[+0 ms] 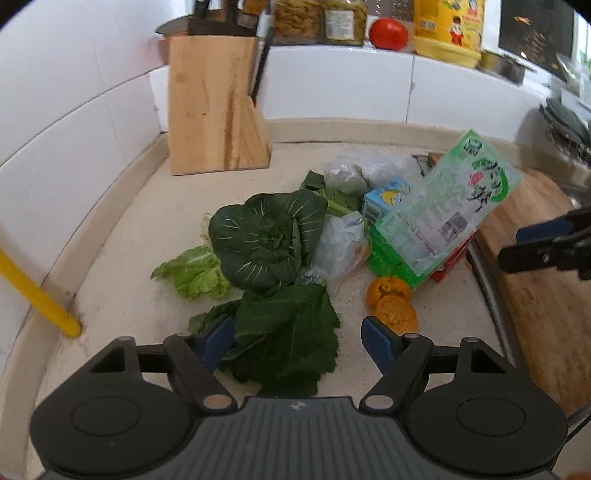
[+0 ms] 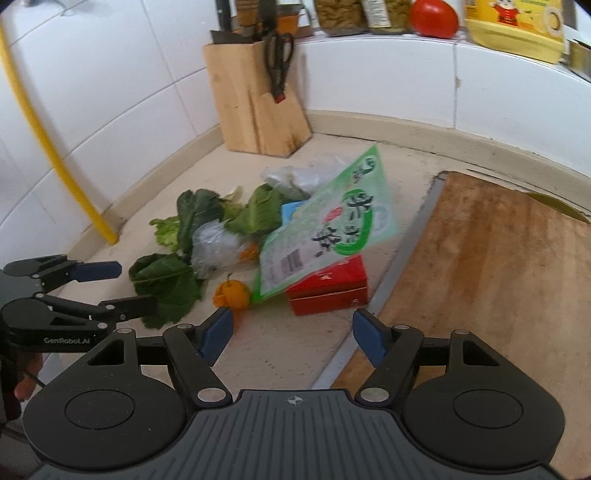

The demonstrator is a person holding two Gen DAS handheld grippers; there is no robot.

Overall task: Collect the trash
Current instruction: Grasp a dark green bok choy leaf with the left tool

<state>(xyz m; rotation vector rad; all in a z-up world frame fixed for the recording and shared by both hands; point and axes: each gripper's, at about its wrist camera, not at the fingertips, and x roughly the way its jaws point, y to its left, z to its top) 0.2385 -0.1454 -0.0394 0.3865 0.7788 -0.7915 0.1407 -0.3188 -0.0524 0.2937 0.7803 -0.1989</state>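
Observation:
A heap of trash lies on the beige counter. It holds a green-and-white plastic packet leaning on a red box, a blue carton, crumpled clear bags and orange peel. Among them lie a dark leafy head and a pale lettuce leaf. My left gripper stands open over a dark green leaf, not pressing it. My right gripper is open and empty, just short of the red box.
A wooden knife block stands in the back corner against the white tiles. A worn wooden cutting board fills the right side. A yellow pipe runs down the left wall. The ledge above holds a tomato, jars and a yellow bottle.

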